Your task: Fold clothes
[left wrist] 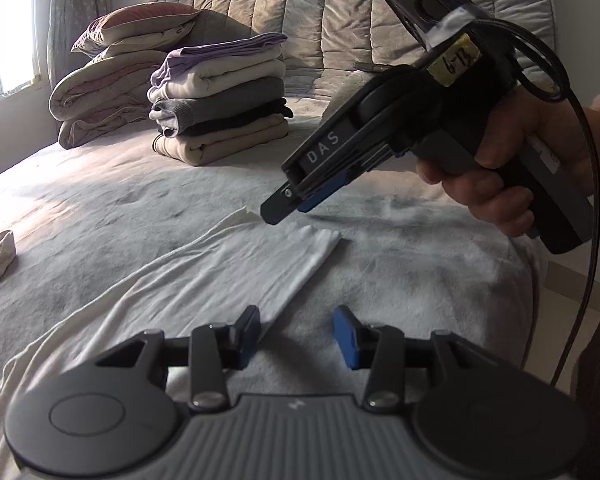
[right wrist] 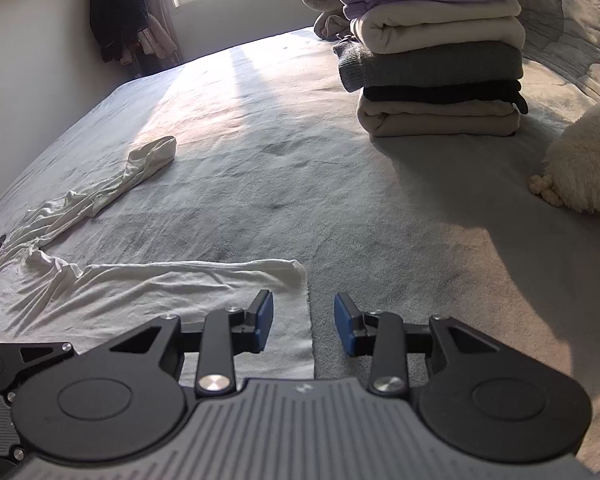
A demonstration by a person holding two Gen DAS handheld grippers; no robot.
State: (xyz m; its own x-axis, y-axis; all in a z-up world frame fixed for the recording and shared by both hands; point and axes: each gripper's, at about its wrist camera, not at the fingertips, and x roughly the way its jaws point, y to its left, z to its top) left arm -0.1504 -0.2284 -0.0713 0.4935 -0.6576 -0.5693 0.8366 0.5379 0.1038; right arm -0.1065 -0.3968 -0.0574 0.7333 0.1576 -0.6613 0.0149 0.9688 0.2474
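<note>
Both tools hang above the grey bed cover (right wrist: pixel 380 216), jaws parted and empty: the left gripper (left wrist: pixel 296 336), and the right gripper (right wrist: pixel 304 324) over the hem of the white garment (right wrist: pixel 148 292) spread flat below. Beyond it a long sleeve (right wrist: pixel 140 172) trails away. Farthest back stands the stack of folded clothes (right wrist: pixel 436 56).

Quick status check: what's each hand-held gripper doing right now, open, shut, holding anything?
Left hand-held gripper: open, empty, above the white garment.
Right hand-held gripper: open, empty, at the same garment's edge.
</note>
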